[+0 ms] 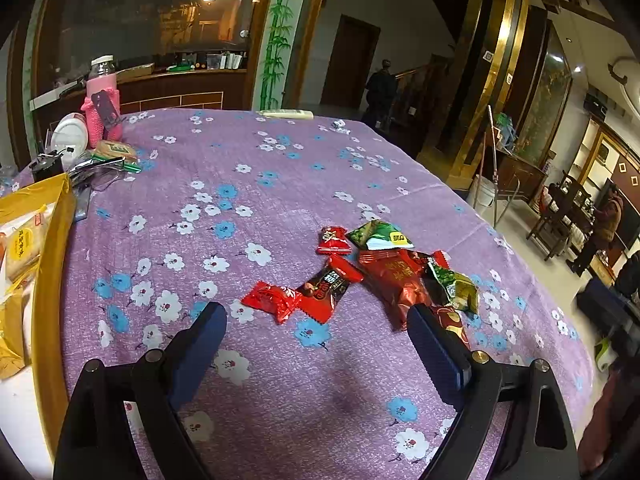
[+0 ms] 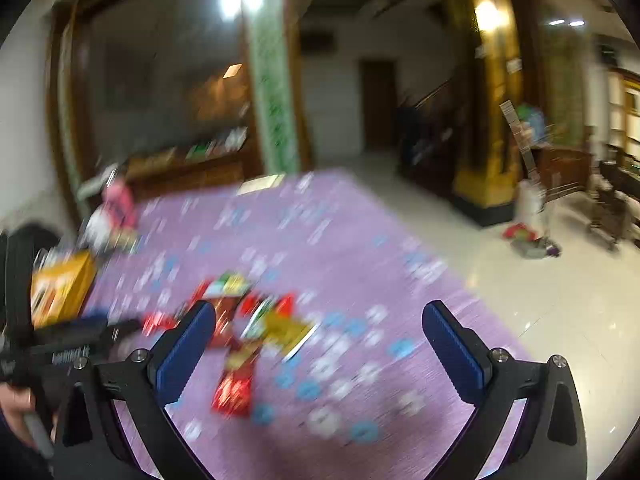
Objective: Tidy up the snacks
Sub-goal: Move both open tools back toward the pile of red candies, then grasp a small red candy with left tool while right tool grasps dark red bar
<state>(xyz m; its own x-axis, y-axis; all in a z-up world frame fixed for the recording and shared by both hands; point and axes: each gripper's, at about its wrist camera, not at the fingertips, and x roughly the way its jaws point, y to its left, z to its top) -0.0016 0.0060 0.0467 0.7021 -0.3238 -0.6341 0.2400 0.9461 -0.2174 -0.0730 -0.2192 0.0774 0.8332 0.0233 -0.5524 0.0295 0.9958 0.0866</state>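
A pile of wrapped snacks lies on the purple flowered tablecloth (image 1: 280, 184): small red candies (image 1: 272, 300), a red and dark wrapper (image 1: 328, 284), a large red pack (image 1: 394, 280) and green packs (image 1: 380, 236). My left gripper (image 1: 316, 320) is open and empty just in front of the pile. A yellow box (image 1: 52, 264) with packaged cakes stands at the left. The right wrist view is blurred; my right gripper (image 2: 320, 320) is open and empty above the same snacks (image 2: 256, 320), with the yellow box (image 2: 60, 284) to its left.
A pink bottle (image 1: 102, 96), a white cup (image 1: 70, 134) and small clutter stand at the table's far left. The table edge curves along the right, with tiled floor beyond. The left gripper's body (image 2: 60, 344) shows at the left of the right wrist view.
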